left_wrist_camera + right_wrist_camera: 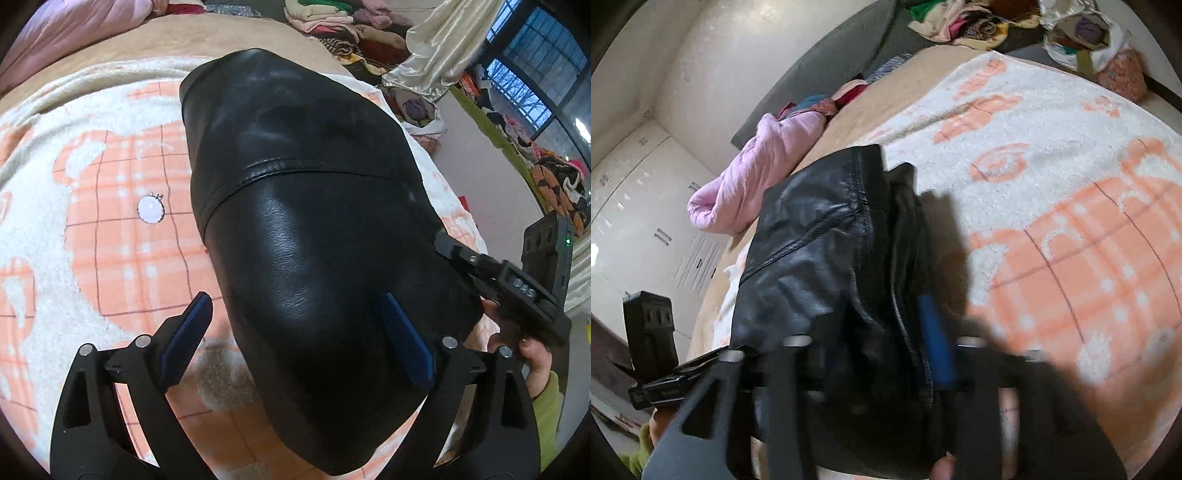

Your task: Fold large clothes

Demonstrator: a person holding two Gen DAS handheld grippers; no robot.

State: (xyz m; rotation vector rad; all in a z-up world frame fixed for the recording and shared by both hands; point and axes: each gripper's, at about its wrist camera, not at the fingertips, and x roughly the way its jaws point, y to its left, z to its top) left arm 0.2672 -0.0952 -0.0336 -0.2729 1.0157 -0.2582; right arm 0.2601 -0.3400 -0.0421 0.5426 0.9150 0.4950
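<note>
A black leather garment [295, 184] lies folded in a thick bundle on a white and orange plaid blanket [110, 206] that covers a bed. My left gripper [295, 325] hovers over the bundle's near end, open wide: its left pad is over the blanket and its right pad over the leather, neither pressing. At the bundle's right edge sits my right gripper [454, 254], held by a hand in a green sleeve. In the blurred right wrist view the garment [820, 236] fills the gap of my right gripper [875, 350]. Its jaws stand apart around the folded edge, with one blue pad showing.
A pink quilt [757, 177] lies bunched at the bed's far side by white cabinets [646, 206]. Piles of clothes [332, 22] and a stuffed bag [1082, 40] lie beyond the bed. A pale curtain [443, 44] hangs by a window.
</note>
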